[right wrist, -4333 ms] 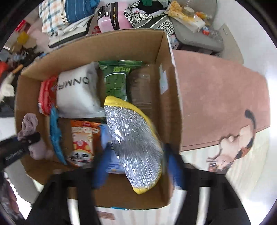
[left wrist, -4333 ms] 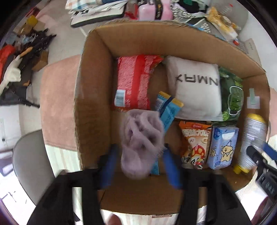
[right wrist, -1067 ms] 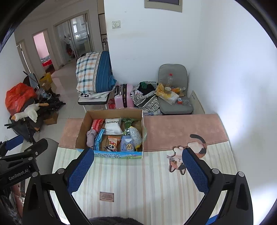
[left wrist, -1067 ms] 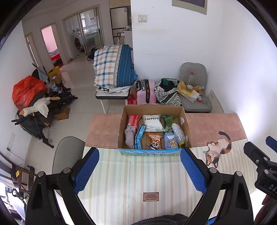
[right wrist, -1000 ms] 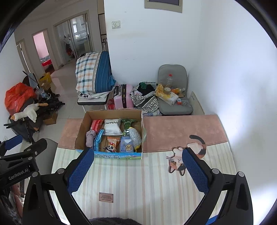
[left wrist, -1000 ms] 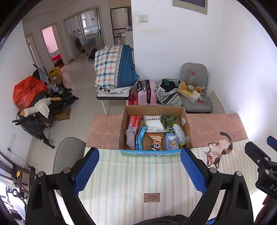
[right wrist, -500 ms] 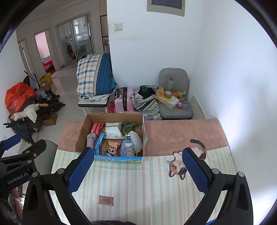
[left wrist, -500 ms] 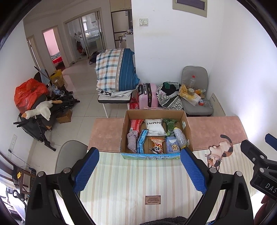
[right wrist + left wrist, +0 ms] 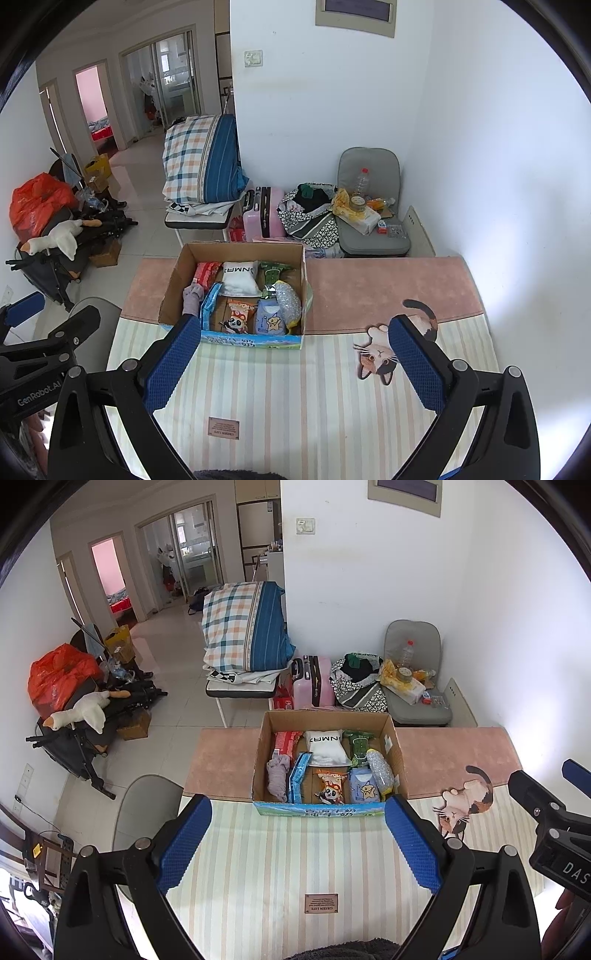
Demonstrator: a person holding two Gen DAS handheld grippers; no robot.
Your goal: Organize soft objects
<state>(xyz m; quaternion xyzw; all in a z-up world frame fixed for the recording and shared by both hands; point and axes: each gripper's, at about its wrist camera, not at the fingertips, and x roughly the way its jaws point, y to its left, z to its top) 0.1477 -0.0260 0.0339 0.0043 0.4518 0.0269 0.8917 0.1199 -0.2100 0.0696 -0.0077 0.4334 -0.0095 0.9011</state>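
Left gripper and right gripper both spread wide and empty, held high and well back from the cardboard box — likely retreat since nothing is left to grab. Soft items sit packed inside the box at the table's far side: lilac cloth far left, white pillow pack at back, silver-yellow mitt against the right wall — the striped mat in front is bare.

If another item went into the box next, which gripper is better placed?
Left, marginally: the cardboard box lies centred between its open fingers, while it sits left of centre for the right gripper. Both are empty.
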